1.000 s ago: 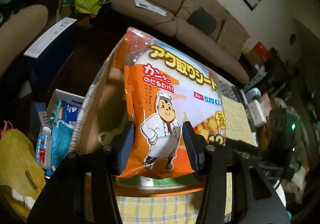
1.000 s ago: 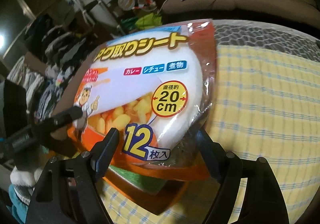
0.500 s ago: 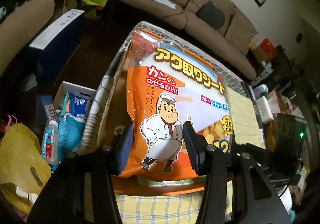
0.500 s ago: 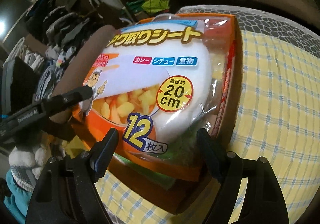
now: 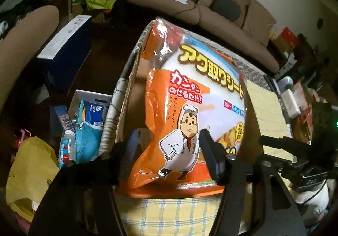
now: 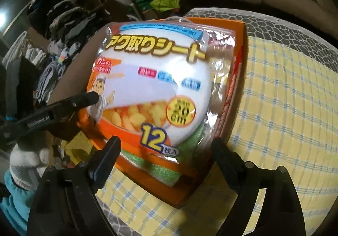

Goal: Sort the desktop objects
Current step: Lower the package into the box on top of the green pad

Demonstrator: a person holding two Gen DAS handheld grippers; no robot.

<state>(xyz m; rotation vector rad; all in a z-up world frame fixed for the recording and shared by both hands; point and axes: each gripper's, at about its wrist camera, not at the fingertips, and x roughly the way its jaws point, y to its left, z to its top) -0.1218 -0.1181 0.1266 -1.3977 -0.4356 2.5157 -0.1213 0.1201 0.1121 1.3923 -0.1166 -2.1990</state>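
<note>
Packet of cooking sheets being let go into the orange box

Left wrist view: the packet leans in the orange box on the checked tabletop; the left gripper straddles its lower corner, jaws opening, pads looking just clear of the film. Best to back straight out so nothing snags.

Right wrist view: the right gripper is spread wide and opening, packet between but untouched; the packet looks lodged on a green pack beneath.
</note>
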